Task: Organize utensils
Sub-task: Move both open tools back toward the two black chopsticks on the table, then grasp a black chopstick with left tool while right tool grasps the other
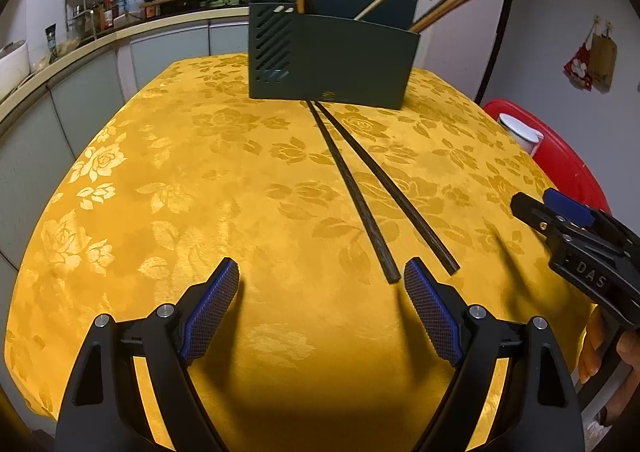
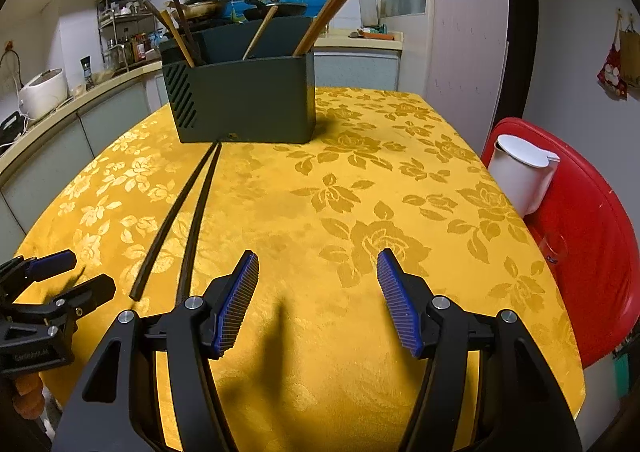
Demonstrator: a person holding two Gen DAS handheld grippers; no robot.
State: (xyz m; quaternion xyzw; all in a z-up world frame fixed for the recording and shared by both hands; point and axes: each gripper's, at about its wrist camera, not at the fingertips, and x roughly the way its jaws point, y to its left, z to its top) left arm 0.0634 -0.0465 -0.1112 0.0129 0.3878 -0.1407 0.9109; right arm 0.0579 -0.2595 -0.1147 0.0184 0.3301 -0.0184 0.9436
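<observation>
Two dark chopsticks (image 1: 360,192) lie side by side on the yellow floral tablecloth (image 1: 200,192), their far tips touching the dark green utensil holder (image 1: 332,56). The holder has several wooden and dark chopsticks standing in it. My left gripper (image 1: 322,276) is open and empty, with the chopsticks' near ends just inside its right finger. My right gripper (image 2: 318,268) is open and empty, to the right of the chopsticks (image 2: 192,212), facing the holder (image 2: 244,100). The right gripper also shows in the left wrist view (image 1: 552,208), and the left gripper in the right wrist view (image 2: 76,272).
A red stool (image 2: 580,236) with a white lidded cup (image 2: 520,176) stands off the table's right edge. A kitchen counter (image 2: 60,104) with a rice cooker, bottles and pans runs along the left and back.
</observation>
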